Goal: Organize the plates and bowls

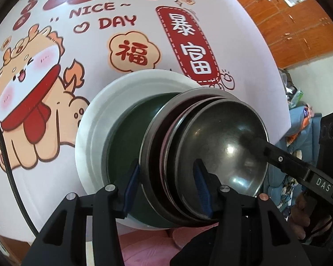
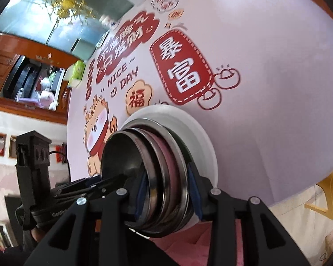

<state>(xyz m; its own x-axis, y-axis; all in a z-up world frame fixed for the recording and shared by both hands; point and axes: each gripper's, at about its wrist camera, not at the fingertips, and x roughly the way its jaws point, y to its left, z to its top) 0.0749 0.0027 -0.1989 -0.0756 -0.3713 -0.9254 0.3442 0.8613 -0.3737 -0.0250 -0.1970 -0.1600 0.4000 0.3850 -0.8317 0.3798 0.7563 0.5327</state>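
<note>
A stack of nested dishes sits on a white plate (image 1: 95, 115) on the printed tablecloth (image 1: 55, 22): a dark green bowl (image 1: 126, 155), metal bowls (image 1: 157, 137) with a pink one between, and a shiny steel bowl (image 1: 222, 144) on top. My left gripper (image 1: 168, 190) is shut on the rims of the stacked bowls, blue pads (image 1: 132, 181) on both sides. My right gripper (image 2: 169, 190) is shut on the same stack's rims (image 2: 166, 170) from the other side. The white plate (image 2: 199, 137) lies under the stack. The right gripper's finger (image 1: 277, 157) reaches into the top bowl.
The round table carries a white cloth (image 2: 266, 88) with red cartoon prints. A pink cloth (image 2: 199, 243) lies below the stack near me. A yellow plastic chair (image 2: 330, 190) stands at the right. Wooden cabinets (image 1: 288, 22) are behind the table.
</note>
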